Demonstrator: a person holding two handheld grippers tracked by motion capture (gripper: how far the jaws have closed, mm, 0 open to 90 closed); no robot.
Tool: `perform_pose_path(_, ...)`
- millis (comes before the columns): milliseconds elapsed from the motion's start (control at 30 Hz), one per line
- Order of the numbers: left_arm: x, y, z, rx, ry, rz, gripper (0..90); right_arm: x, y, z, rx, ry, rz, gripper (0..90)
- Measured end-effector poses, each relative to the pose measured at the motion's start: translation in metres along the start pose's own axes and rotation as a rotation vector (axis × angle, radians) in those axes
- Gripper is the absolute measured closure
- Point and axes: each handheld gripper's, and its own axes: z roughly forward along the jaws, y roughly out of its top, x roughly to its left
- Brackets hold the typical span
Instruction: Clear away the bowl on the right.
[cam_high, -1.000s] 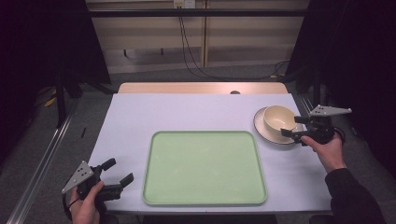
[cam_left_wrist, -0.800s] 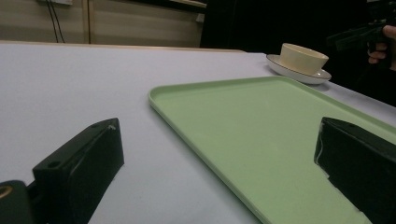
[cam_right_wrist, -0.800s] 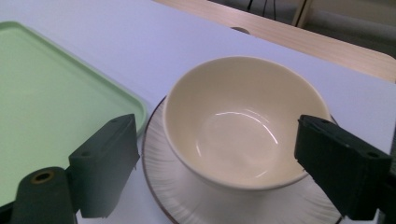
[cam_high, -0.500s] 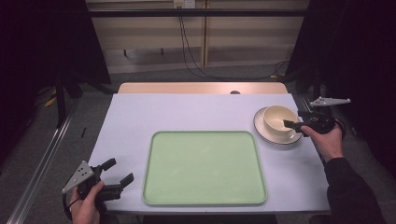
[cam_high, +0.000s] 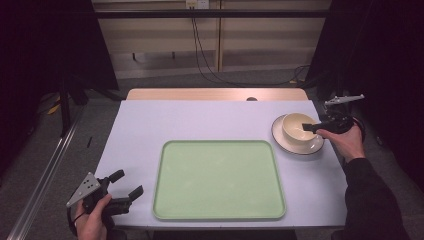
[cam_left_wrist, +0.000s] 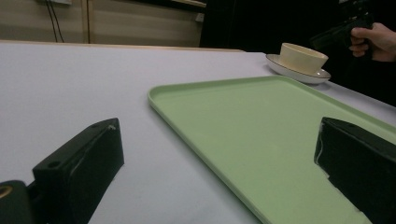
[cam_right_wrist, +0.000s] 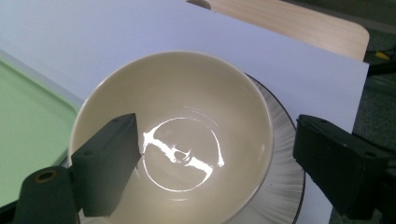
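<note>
Bowl (cam_right_wrist: 173, 140) is sitting on plate (cam_right_wrist: 280, 186), at tray's (cam_high: 220, 180) 2 o'clock. Right tongs (cam_right_wrist: 210, 158), released, are being straddled over its rim; squeeze is best delayed until wall is seated. Left tongs (cam_left_wrist: 215, 163) released, idle.

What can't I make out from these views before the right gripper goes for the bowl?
- Right gripper, high view: too small to tell whether a jaw touches the bowl.
- Right gripper view: the bowl hides most of the plate, and the bottom edge cuts off the bowl's near rim.
- Left gripper view: the left gripper has its right jaw cut off by the frame edge.
</note>
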Motion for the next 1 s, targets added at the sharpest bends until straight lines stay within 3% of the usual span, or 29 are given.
perform_pose_path(33,0.0,0.0,0.0,-0.001,0.003,-0.001,1.4,-0.002,-0.001,0.008,0.033,-0.011,-0.003,15.7)
perform_pose_path(200,0.0,0.0,0.0,0.002,0.0,-0.001,1.4,-0.008,-0.005,0.016,0.062,-0.014,0.019,22.0)
perform_pose_path(233,0.0,0.0,0.0,0.007,0.003,0.01,1.4,-0.01,-0.006,0.018,0.09,-0.009,0.032,24.1)
perform_pose_path(433,0.0,0.0,0.0,0.008,-0.003,0.009,1.4,-0.013,-0.01,0.027,0.128,-0.009,0.036,31.5)
perform_pose_path(667,0.0,0.0,0.0,0.006,0.001,0.007,1.4,-0.016,-0.008,0.031,0.134,0.017,0.046,38.2)
perform_pose_path(967,0.001,0.0,0.0,0.016,-0.003,0.018,1.4,-0.015,-0.008,0.039,0.18,0.005,0.057,49.4)
perform_pose_path(1000,0.0,0.0,0.001,0.006,-0.003,0.003,1.4,-0.015,-0.008,0.041,0.181,-0.006,0.046,50.4)
